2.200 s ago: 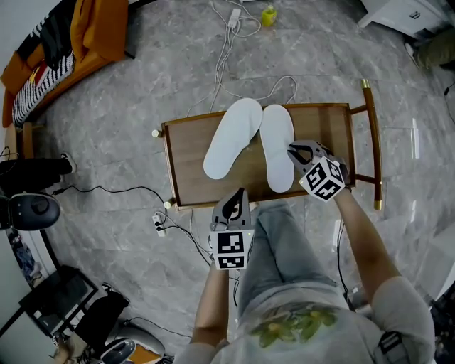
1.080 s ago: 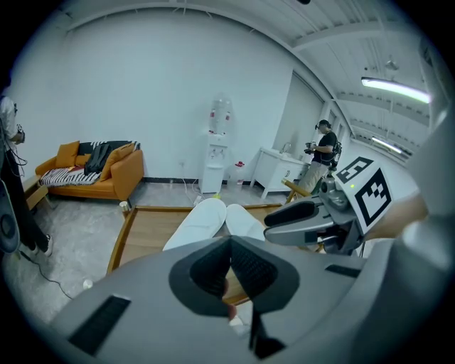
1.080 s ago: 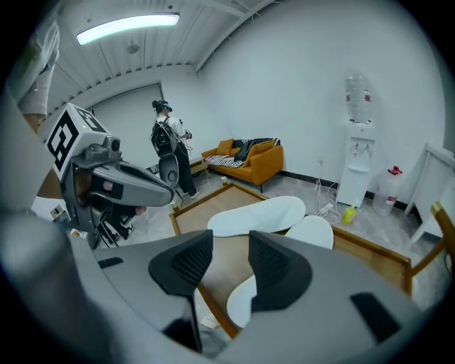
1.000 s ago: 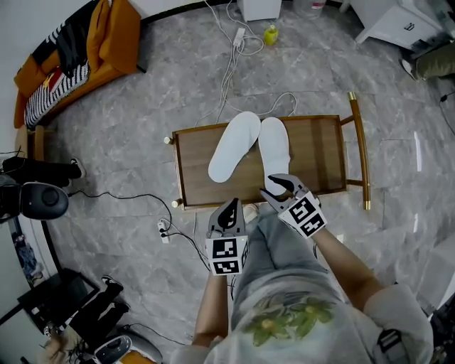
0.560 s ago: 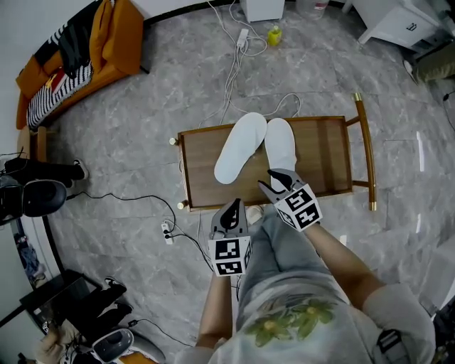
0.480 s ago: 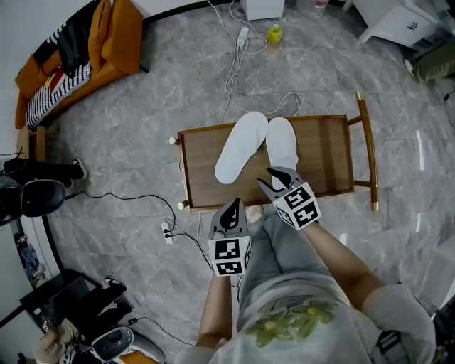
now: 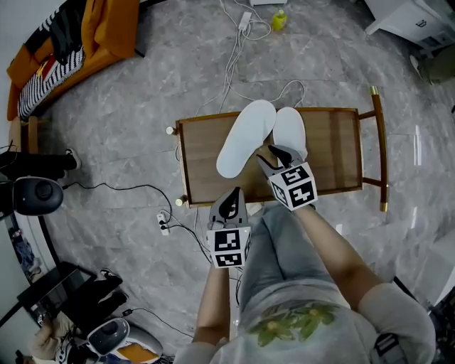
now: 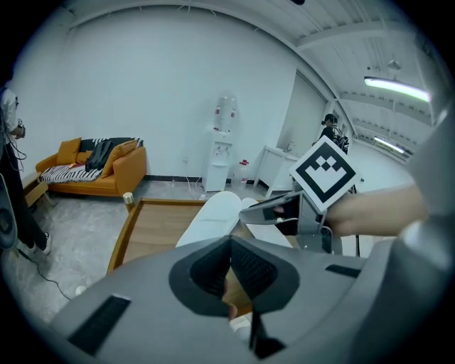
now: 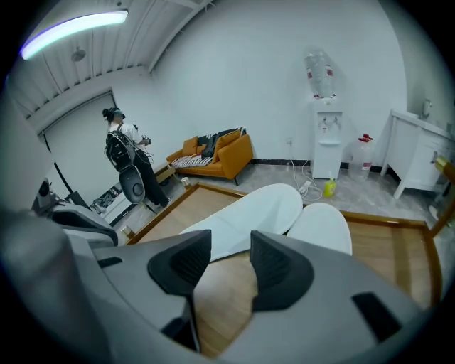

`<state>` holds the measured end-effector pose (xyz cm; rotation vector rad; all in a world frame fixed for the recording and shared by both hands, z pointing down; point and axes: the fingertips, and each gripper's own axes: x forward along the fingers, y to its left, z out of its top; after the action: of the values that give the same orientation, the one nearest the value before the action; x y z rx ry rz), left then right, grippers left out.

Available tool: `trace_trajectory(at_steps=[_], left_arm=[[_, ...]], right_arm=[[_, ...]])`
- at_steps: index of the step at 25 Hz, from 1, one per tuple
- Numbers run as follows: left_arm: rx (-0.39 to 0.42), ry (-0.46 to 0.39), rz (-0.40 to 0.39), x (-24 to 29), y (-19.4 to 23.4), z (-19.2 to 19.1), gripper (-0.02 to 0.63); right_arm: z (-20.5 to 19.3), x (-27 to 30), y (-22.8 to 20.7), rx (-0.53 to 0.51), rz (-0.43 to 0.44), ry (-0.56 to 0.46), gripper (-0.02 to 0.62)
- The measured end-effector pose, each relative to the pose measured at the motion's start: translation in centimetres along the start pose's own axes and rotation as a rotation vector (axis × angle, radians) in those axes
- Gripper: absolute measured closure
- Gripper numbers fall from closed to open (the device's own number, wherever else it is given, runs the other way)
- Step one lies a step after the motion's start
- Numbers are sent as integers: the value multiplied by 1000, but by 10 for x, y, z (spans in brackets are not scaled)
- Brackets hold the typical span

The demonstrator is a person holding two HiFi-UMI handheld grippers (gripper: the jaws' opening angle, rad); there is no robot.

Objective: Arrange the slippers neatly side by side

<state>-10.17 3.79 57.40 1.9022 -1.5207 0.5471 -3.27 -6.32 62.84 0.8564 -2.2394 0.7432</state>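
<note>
Two white slippers lie on the wooden table (image 7: 199, 163) with their toes touching. The left slipper (image 7: 245, 138) is tilted, its heel swung out to the left. The right slipper (image 7: 289, 128) lies straight. My right gripper (image 7: 269, 158) hovers over the right slipper's heel end, its jaws opening with only bare wood showing between them. In the right gripper view, both slippers (image 9: 249, 213) (image 9: 323, 224) lie just beyond the jaws (image 9: 231, 266). My left gripper (image 7: 231, 202) hangs at the table's near edge, shut and holding nothing (image 8: 231, 259).
An orange sofa (image 7: 71, 43) stands at the far left. Cables (image 7: 234, 57) and a yellow bottle (image 7: 279, 20) lie on the floor beyond the table, a power strip (image 7: 162, 224) near its front left corner. A person (image 9: 124, 160) stands far off.
My right gripper has travelled from the right slipper's right side to its heel end, then a little farther over the table. The left gripper has stayed put and the slippers lie as before.
</note>
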Motion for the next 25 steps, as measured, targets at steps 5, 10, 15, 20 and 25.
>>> trace_trajectory(at_steps=[5, 10, 15, 20, 25], left_arm=[[-1, 11, 0, 5, 6, -7, 591], [-9, 20, -1, 5, 11, -11, 591], [-13, 34, 0, 6, 14, -17, 591], [-15, 40, 4, 7, 19, -16, 591], [-15, 43, 6, 9, 22, -16, 591]], right_arm=[[-6, 15, -6, 46, -30, 37, 416], [-11, 31, -9, 94, -58, 61, 416], [-13, 45, -16, 109, -90, 77, 417], [-11, 49, -22, 99, -123, 95, 532], [-11, 46, -18, 62, -108, 105, 554]])
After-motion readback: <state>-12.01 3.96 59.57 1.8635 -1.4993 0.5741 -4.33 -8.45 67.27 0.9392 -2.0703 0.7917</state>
